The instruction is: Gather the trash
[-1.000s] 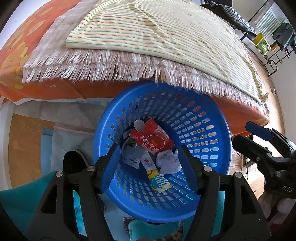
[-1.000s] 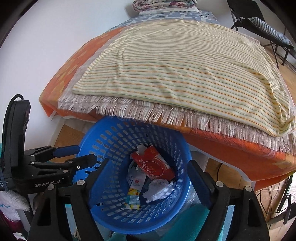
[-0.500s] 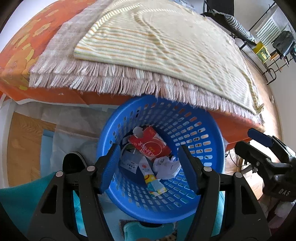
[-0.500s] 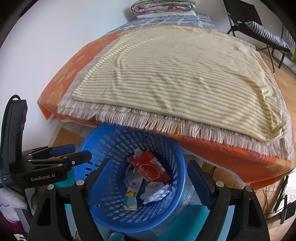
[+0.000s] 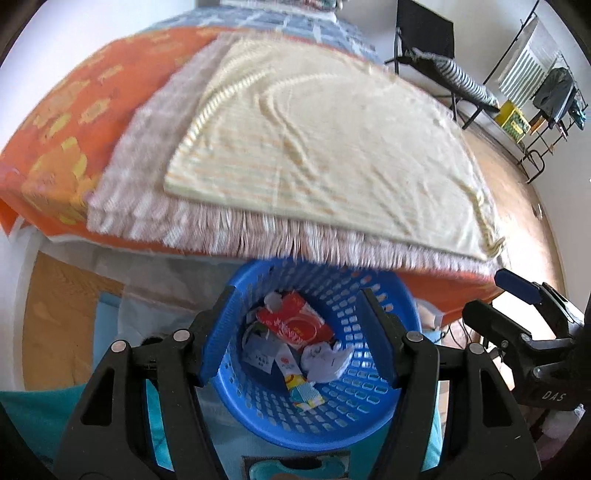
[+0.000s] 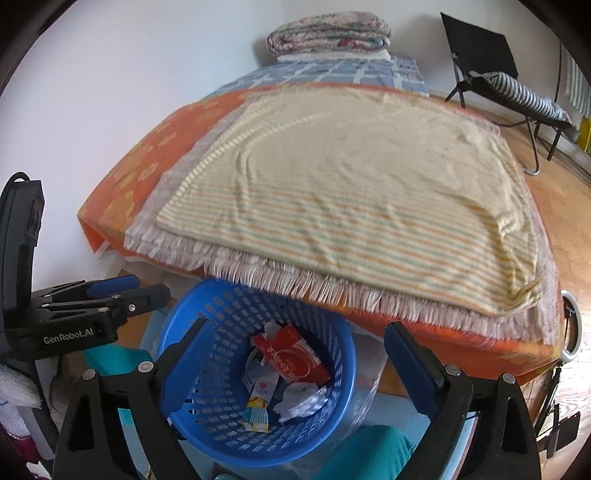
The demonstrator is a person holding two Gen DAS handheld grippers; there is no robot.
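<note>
A blue slotted plastic basket (image 5: 373,402) (image 6: 207,424) stands on the floor at the foot of the bed. Inside it lie a red carton (image 5: 291,323) (image 6: 290,356), a crumpled white tissue (image 5: 325,363) (image 6: 301,400) and a few small wrappers (image 5: 301,387) (image 6: 256,410). My left gripper (image 5: 297,332) is open and empty, held above the basket. My right gripper (image 6: 295,352) is open and empty, also above the basket. Each gripper shows at the side of the other's view: the right one (image 5: 524,310) and the left one (image 6: 110,291).
The bed (image 6: 351,177) with a striped yellow blanket, a fringed throw and an orange sheet overhangs the basket's far rim. Folded quilts (image 6: 328,33) lie at the head. A black folding chair (image 6: 491,70) and a drying rack (image 5: 546,96) stand on the wooden floor to the right.
Both grippers have risen and pulled back from the basket, so it looks smaller and lower and more of the bed shows. Both stay open and empty.
</note>
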